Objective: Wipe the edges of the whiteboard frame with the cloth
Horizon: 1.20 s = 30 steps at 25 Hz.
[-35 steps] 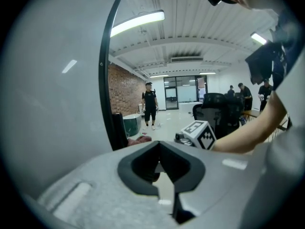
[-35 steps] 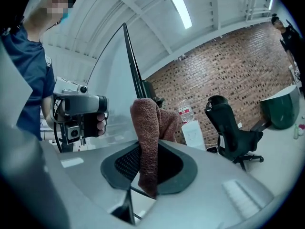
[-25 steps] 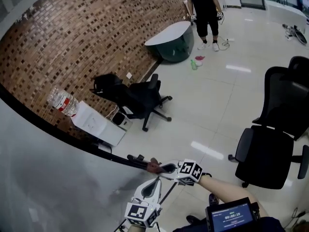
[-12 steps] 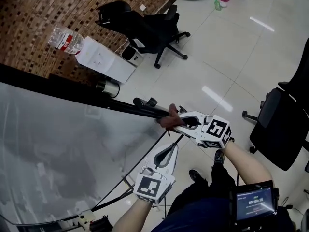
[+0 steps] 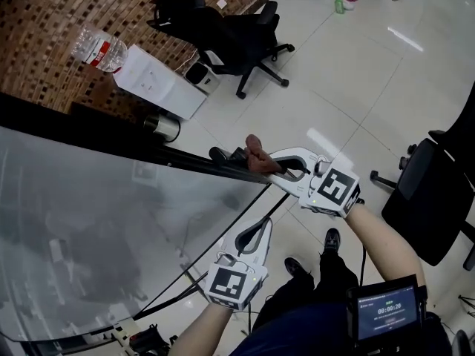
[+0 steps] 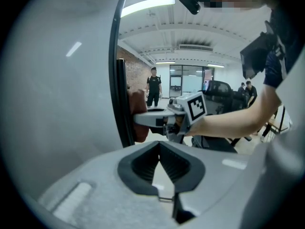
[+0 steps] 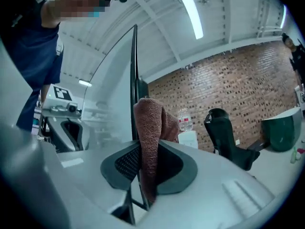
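Closest in, the left gripper (image 5: pixel 256 230): pads met at the tips, nothing between them, parked low in front of the whiteboard (image 5: pixel 89 221) near its side rail; contact not discernible. Farther out and higher, the right gripper (image 5: pixel 258 163): clamped on a reddish-brown cloth (image 5: pixel 254 153), pads held apart by the folded terry, a loose end flopped over the top. Cloth laid against the black frame (image 5: pixel 193 165) at the near end of the top rail, right by the corner. In the right gripper view, dark edge (image 7: pixel 135 70) standing straight up out of the jaw gap with the cloth (image 7: pixel 150 137) draped against it. Wrapped over the rail or merely pressed to one side: cannot say. Key relation: long axis of that rail running away to the left in the head view, so the rest of its length lying leftward from the cloth. Judged next stroke: a slide along that line, grip square to the rail. Right hand plainly the working one, at the edge itself; left only close to the side rail. Beyond the board: water bottle (image 5: pixel 95 50) on a white box (image 5: pixel 159 87), black office chair (image 5: pixel 223 35), brick wall (image 5: pixel 44 21), pale tiled floor (image 5: pixel 356 87).
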Available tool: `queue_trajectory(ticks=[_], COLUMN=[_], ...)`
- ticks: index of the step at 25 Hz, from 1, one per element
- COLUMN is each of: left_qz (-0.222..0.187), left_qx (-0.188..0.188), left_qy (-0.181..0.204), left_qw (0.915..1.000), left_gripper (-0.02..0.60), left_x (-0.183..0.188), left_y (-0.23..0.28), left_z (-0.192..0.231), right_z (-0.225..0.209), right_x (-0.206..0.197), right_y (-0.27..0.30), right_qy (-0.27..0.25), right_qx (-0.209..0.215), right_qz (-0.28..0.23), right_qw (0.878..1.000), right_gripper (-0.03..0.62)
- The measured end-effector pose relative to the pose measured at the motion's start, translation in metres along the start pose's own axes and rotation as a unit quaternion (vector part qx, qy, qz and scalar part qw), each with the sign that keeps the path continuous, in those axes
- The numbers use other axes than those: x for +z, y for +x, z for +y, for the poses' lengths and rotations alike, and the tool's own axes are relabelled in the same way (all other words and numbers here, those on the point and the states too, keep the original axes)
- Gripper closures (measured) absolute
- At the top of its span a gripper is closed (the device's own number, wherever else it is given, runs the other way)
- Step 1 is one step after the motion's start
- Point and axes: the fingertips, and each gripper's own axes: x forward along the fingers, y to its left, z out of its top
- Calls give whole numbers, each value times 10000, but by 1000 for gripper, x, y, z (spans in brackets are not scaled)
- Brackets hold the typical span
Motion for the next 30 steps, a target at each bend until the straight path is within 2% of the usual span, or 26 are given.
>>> queue_trajectory(ticks=[4,6,14,21,25,30], left_qz=[125,190,390,454,431,635], left_qx=[-32,-33,-86,-207,-227,-229], left_qy=[-36,-54,-169,-380,-432,-529], left_qw=[9999,9998,9991,9980,9979,9963], left_gripper=[577,578,577,577,577,578], left_x=[-18,-26,-32,-51,-56,-89], left_y=[14,17,14,22,33,55], left_z=[4,5,2,-10,-8,3], right_z=[-12,-16,-19,-23,-15,-25], right_x=[-57,-73,-99,-138,-157,-183], right_y=[4,2,-14,-27,-27,-21], right_qy=[297,474,574,1042,1087,1102], right_qx=[-24,-22,-123,-342,-175,-191], right_qz=[313,335,737,851,997,987], right_qw=[9991,9983,9956,9903,9889,9888], right_gripper=[528,528,529,530,528,528])
